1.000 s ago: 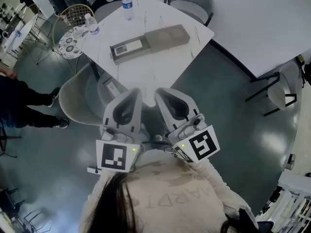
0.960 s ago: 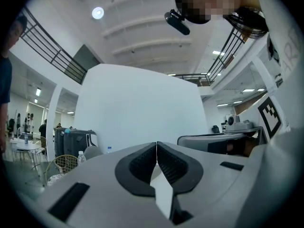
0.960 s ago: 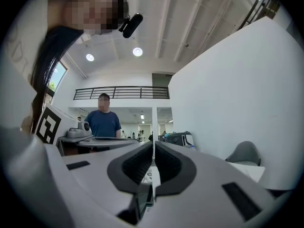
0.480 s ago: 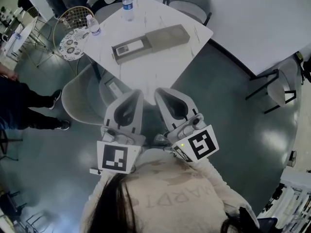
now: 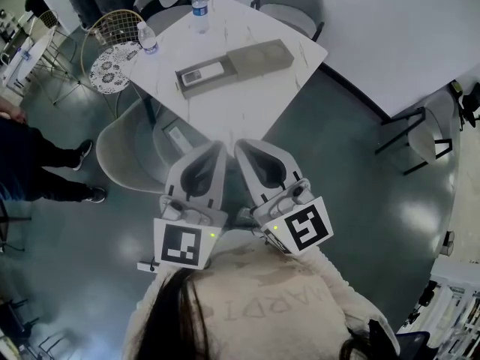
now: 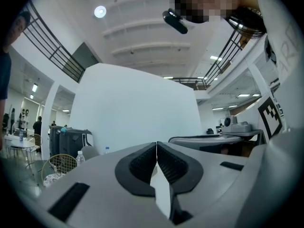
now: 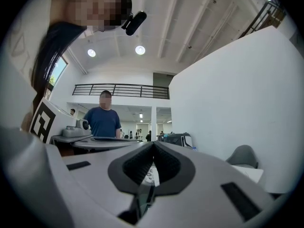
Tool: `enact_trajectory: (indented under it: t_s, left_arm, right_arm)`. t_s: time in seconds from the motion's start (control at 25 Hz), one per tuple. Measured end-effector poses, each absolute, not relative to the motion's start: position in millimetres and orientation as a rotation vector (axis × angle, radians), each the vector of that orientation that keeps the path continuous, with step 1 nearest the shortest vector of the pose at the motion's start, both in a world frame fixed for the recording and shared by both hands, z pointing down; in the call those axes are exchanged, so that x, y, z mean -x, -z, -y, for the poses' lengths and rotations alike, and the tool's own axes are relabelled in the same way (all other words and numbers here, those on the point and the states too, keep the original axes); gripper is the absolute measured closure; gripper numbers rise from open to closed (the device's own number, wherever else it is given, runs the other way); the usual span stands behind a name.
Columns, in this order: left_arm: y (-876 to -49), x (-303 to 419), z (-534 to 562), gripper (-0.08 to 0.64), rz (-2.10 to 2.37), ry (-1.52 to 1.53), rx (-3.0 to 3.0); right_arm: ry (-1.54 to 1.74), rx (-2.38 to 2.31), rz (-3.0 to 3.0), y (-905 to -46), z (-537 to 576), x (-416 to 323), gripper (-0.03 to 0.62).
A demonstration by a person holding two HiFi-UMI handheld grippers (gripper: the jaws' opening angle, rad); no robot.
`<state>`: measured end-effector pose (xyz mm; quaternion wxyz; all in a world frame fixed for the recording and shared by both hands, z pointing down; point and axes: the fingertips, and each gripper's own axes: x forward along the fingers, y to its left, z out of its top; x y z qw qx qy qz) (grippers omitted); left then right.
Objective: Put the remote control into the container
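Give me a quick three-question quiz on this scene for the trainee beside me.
1. True or false: the left claw and the right claw are both shut with nothing between them.
2. How many clear plastic water bottles stand on the white square table? A) one B) two C) four
3. Fill in: in the head view, the slim white remote control lies at the ____ end of the long grey rectangular container.
Key: 1 true; 2 B; 3 left.
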<state>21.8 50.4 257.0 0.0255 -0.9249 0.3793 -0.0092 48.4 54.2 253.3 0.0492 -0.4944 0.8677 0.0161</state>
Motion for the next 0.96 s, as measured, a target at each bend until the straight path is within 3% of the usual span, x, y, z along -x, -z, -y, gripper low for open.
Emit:
enact_trajectory:
  t_s: [0.96]
  left_arm:
    - [-254.2, -3.6, -55.2, 0.546, -1.165, 0.008, 2.862]
  right_arm:
    - [-0.027, 1.503, -2.637, -250.2, -58.1, -27.6, 0.577]
